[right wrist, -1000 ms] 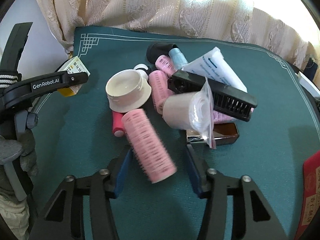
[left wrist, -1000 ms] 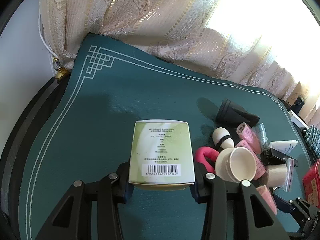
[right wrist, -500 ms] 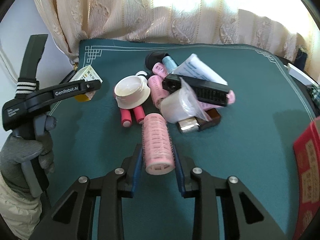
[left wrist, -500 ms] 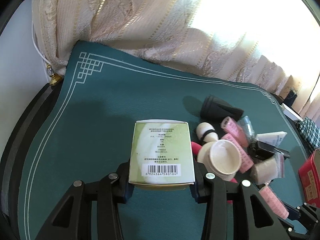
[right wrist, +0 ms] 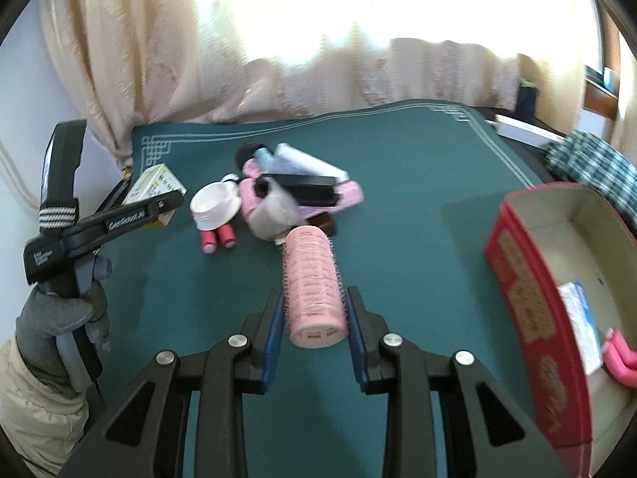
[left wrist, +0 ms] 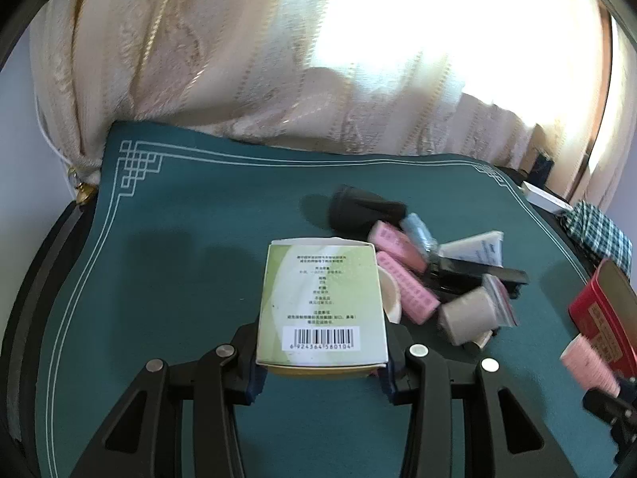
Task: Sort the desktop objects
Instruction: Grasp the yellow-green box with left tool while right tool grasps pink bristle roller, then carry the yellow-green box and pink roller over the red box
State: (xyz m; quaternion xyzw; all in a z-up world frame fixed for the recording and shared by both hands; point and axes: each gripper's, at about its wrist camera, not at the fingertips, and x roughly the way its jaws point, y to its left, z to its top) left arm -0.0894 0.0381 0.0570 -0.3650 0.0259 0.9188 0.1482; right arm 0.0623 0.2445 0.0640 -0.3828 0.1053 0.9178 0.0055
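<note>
My left gripper (left wrist: 322,362) is shut on a green and white carton (left wrist: 320,298) with a barcode, held above the teal mat (left wrist: 179,279). The same carton (right wrist: 157,189) and the left gripper (right wrist: 159,207) show at the left of the right wrist view, with a gloved hand (right wrist: 63,318) below. My right gripper (right wrist: 314,318) is shut on a pink hair roller (right wrist: 312,279), lifted off the mat (right wrist: 398,207). That roller (left wrist: 589,362) shows at the right edge of the left wrist view. A heap of small objects (right wrist: 278,191) lies mid-mat, with more pink rollers (left wrist: 406,286).
A red box (right wrist: 529,310) with a pale inside stands open at the right, holding a white packet (right wrist: 577,310) and a pink piece (right wrist: 621,362). A white cup-like lid (right wrist: 215,203), a black comb (right wrist: 306,191) and a white tube (right wrist: 306,161) sit in the heap. Curtains hang behind; a checked cloth (right wrist: 589,159) lies far right.
My right gripper closed on the pink roller, lifted it and carried it right, bringing the red box into view. My left gripper moved right with the carton, now in front of the heap.
</note>
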